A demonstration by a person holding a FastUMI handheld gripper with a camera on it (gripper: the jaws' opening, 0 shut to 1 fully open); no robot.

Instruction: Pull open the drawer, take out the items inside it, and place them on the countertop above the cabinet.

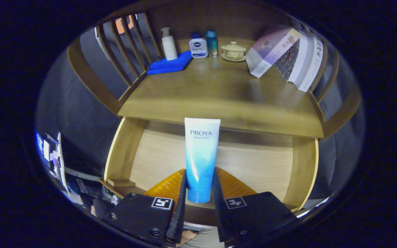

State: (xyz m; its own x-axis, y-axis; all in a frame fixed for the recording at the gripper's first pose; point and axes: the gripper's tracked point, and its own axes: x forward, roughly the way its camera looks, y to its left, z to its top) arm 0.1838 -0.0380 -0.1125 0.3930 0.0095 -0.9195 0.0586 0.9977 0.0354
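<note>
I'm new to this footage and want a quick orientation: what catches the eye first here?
A blue-and-white tube stands between the gripper fingers, both pressing its lower end, over the open drawer. Beyond it, the wooden countertop carries a folded blue cloth, bottles and leaning books at the back.

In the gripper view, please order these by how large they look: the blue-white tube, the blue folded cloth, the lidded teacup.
1. Blue-white tube, clamped between both fingers of the gripper; nearness to the camera enlarges it.
2. Blue folded cloth on the countertop.
3. Lidded teacup.
True sizes stay unsure.
</note>
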